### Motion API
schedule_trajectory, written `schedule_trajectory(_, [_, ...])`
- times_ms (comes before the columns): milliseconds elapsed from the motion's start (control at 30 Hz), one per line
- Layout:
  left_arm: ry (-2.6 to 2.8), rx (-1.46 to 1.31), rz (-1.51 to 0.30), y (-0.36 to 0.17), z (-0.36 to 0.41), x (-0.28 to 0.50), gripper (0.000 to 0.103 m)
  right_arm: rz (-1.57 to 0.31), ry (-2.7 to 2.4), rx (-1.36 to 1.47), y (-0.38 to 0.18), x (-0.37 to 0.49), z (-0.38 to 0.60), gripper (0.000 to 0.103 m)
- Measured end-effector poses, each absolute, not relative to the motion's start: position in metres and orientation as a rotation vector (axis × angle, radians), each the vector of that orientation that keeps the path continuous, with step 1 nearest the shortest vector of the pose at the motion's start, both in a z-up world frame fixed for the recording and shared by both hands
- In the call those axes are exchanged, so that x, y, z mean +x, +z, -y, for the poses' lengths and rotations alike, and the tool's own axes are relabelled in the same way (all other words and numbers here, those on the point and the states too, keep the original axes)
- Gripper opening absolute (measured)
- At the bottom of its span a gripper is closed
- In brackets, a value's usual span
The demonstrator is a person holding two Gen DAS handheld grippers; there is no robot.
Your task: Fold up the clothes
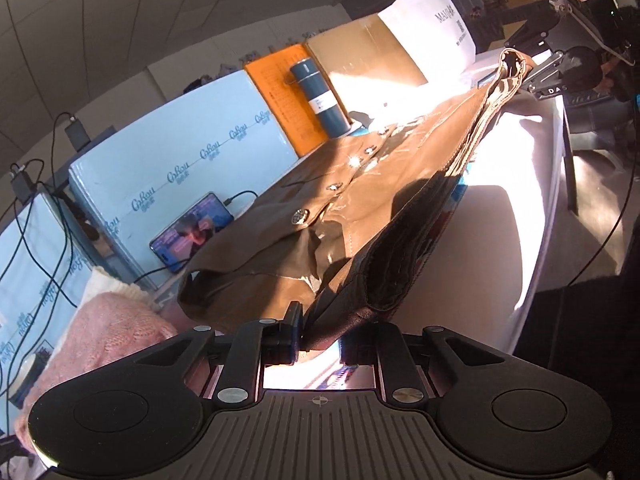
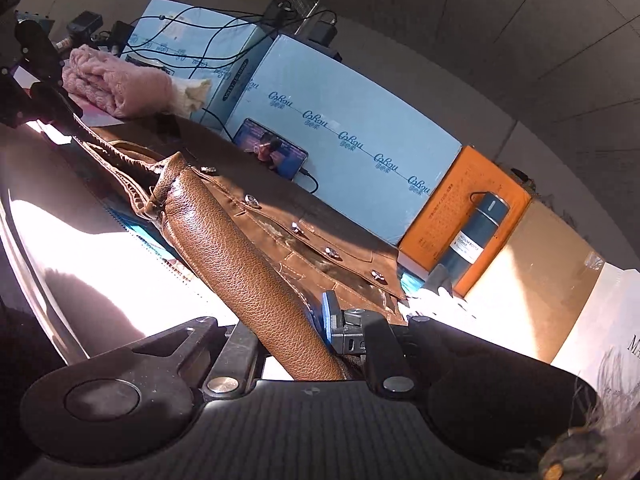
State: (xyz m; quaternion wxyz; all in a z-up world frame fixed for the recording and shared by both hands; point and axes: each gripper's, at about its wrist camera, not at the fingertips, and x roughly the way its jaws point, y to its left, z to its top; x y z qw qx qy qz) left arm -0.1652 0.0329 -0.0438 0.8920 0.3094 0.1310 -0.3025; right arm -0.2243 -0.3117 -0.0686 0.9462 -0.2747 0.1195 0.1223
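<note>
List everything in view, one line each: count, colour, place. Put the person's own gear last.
Leather jacket: one, brown, stretched over the table between the two grippers.
Table: one, white, sunlit, under the jacket.
Knit garment: one, pink, folded at the table's end.
Cream garment: one, beside the pink one.
Phone: one, screen lit, leaning on a blue box, cable plugged in.
Blue boxes: two, pale blue, behind the jacket.
Orange box: one, beside the blue boxes.
Bottle: one, dark blue, against the orange box.
Cardboard sheet: one, tan, behind the bottle.
White bag: one, past the cardboard.
Left gripper: black, jaws shut on the jacket's edge.
Right gripper: black, jaws shut on the jacket's edge.
</note>
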Motion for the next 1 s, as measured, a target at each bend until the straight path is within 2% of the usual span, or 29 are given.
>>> schedule_trajectory(167, [-0.651, 0.520, -0.207, -0.038, -0.040, -0.168, 0.025, -0.147, 0.232, -0.482, -0.043, -0.236, 0.325, 0.009])
schedule_trajectory(233, [-0.645, 0.495, -0.203, -0.041, -0.038, -0.164, 0.039, -0.107, 0.214, -0.470, -0.038, -0.228, 0.328, 0.009])
schedule_trajectory(300, [-0.636, 0.476, -0.204, -0.046, -0.037, -0.160, 0.042, -0.082, 0.208, -0.457, -0.036, -0.219, 0.328, 0.009])
schedule_trajectory(367, [-0.649, 0.439, -0.210, -0.048, -0.038, -0.157, 0.039, -0.062, 0.205, -0.446, -0.036, -0.211, 0.326, 0.009])
schedule_trajectory(433, [-0.661, 0.397, -0.195, -0.046, -0.041, -0.154, 0.030, -0.037, 0.201, -0.434, -0.035, -0.202, 0.324, 0.009])
schedule_trajectory(700, [-0.608, 0.053, -0.140, -0.020, -0.059, -0.111, 0.030, 0.086, 0.128, -0.377, -0.017, -0.149, 0.318, 0.009])
schedule_trajectory(833, [-0.471, -0.158, -0.221, -0.010, -0.061, -0.073, 0.030, 0.086, 0.116, -0.404, -0.010, -0.114, 0.310, 0.009])
schedule_trajectory(1000, [-0.421, -0.278, -0.337, -0.009, -0.056, -0.026, 0.030, 0.026, 0.124, -0.431, -0.001, -0.061, 0.297, 0.009])
